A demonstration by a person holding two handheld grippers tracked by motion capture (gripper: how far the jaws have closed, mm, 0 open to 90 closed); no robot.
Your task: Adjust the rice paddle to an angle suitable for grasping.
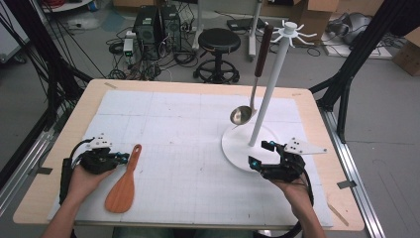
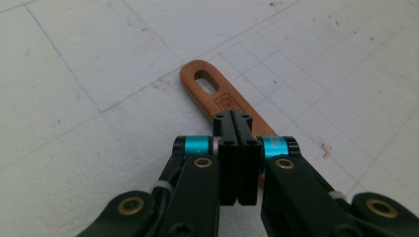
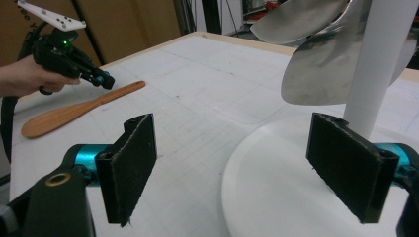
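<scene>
A wooden spatula (image 1: pixel 123 186) lies flat on the white grid mat, blade toward the near edge. My left gripper (image 1: pixel 125 157) is shut and empty, its tips just over the spatula's handle (image 2: pixel 207 86), which has a slot at its end. In the left gripper view the left gripper (image 2: pixel 234 118) shows both jaws pressed together. A steel ladle (image 1: pixel 241 114) hangs from a white stand (image 1: pixel 270 89) on a round base (image 1: pixel 237 148). My right gripper (image 1: pixel 261 154) is open over that base, empty. The right gripper (image 3: pixel 242 168) faces the pole (image 3: pixel 380 59) and ladle bowl (image 3: pixel 321 69).
The white mat (image 1: pixel 188 129) covers most of the wooden table (image 1: pixel 89 99). Behind the table stand a black stool (image 1: pixel 218 42), computer towers (image 1: pixel 156 25) and cardboard boxes. Black frame legs flank both sides. Far off, the right gripper view catches the left gripper (image 3: pixel 104 80) and spatula (image 3: pixel 74 112).
</scene>
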